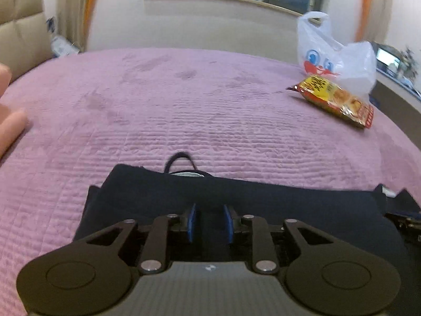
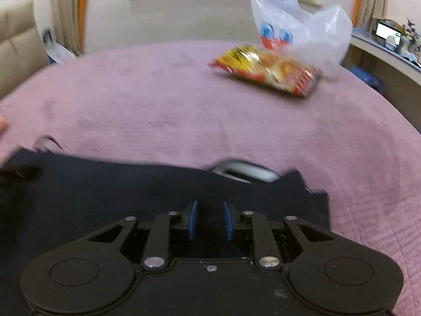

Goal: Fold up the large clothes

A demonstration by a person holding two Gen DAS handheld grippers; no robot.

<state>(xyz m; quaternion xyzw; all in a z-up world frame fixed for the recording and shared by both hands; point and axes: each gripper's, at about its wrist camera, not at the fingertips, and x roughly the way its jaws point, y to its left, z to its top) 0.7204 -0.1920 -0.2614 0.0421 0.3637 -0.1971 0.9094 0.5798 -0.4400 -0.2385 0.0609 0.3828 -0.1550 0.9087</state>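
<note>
A wide bed covered by a quilted lilac-pink bedspread (image 1: 200, 105) fills most of both views, its stitched surface (image 2: 184, 110) running back to a pale wall under a dark window.

On the near part of the bedspread lies the dark navy folded garment (image 1: 263, 200), spread flat as a broad band directly under both tools. In the right wrist view the same navy cloth (image 2: 118, 184) reaches from the left edge to just right of centre, with a grey-lined opening showing at its far edge. A thin dark loop pokes out from the far edge of the garment in the left wrist view.

At the far right of the bed stands a crumpled white plastic carrier bag printed with blue cartoon eyes (image 1: 334, 52), also seen in the right wrist view (image 2: 302, 29). Touching its front lies a yellow and red snack packet (image 1: 334, 100), flat on the bedspread (image 2: 265, 71) and well apart from the garment.

The left gripper (image 1: 210, 222) hangs over the navy cloth with its blue-padded jaws parted, a gap of dark fabric showing between them and nothing clamped. The right gripper (image 2: 210, 220) is likewise spread apart above the garment, holding nothing.

Blurred fingertips of a bare hand (image 1: 10, 121) show at the left edge of the left wrist view.
</note>
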